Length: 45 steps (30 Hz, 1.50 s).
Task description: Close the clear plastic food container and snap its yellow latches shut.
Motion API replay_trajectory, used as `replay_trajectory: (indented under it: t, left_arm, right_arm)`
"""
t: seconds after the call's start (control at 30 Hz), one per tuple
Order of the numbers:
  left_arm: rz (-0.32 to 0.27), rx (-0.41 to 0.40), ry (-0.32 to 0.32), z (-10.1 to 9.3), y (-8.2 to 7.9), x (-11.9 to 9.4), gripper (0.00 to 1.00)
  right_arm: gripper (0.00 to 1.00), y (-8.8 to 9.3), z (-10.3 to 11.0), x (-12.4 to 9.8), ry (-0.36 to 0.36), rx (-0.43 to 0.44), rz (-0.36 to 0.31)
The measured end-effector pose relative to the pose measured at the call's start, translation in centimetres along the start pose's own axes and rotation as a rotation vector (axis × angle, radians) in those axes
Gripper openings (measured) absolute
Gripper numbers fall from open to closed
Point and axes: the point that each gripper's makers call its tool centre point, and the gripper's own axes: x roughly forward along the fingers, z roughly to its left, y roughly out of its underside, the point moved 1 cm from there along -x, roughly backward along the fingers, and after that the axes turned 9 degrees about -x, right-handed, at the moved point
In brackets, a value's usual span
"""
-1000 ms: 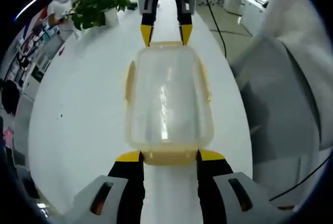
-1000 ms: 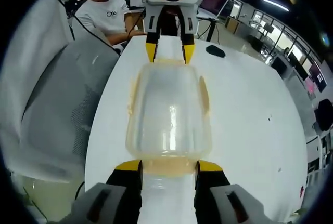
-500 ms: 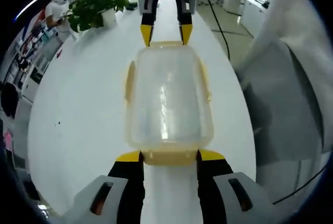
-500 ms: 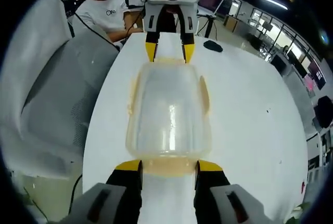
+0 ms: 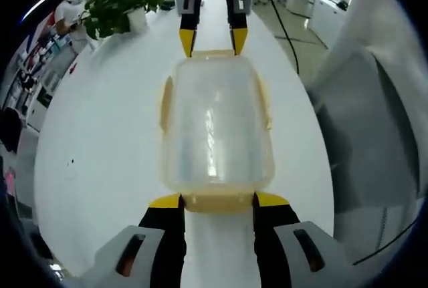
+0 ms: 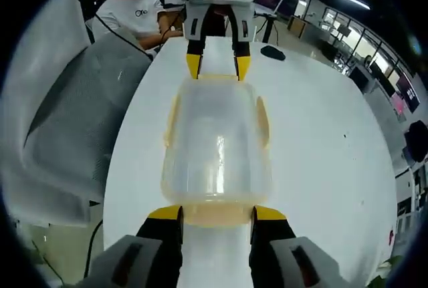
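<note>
A clear plastic food container (image 5: 215, 127) with its lid on lies lengthwise between my two grippers, over the white table (image 5: 100, 134). Yellow side latches (image 5: 165, 104) stand out a little from its long sides. My left gripper (image 5: 217, 201) is shut on the near yellow end latch (image 5: 217, 205), one jaw on each side of it. At the far end my right gripper (image 5: 208, 42) grips the opposite end. In the right gripper view the same container (image 6: 217, 141) shows, with my right gripper (image 6: 217, 213) shut on its end latch and my left gripper (image 6: 217, 67) at the far end.
A potted green plant (image 5: 120, 7) stands at the table's far left. A grey mesh chair (image 5: 361, 134) is beside the table edge, also seen as the chair (image 6: 73, 121). A person in a white shirt (image 6: 137, 17) sits beyond the table; a dark object (image 6: 274, 52) lies nearby.
The background has slid a little in both views, so both cameras have moved. The container keeps its place between the two grippers, and both grips look unchanged.
</note>
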Motion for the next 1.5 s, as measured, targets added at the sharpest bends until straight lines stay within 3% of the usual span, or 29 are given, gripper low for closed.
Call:
replay_trajectory:
  t: [1.23, 1.5]
  left_arm:
    - [0.03, -0.008, 0.028, 0.0, 0.3, 2.0, 0.37]
    - [0.024, 0.023, 0.017, -0.1, 0.3, 1.9, 0.38]
  right_arm:
    - [0.38, 1.4, 0.5, 1.4, -0.026, 0.026, -0.002]
    - [0.4, 1.6, 0.9, 1.4, -0.028, 0.035, 0.01]
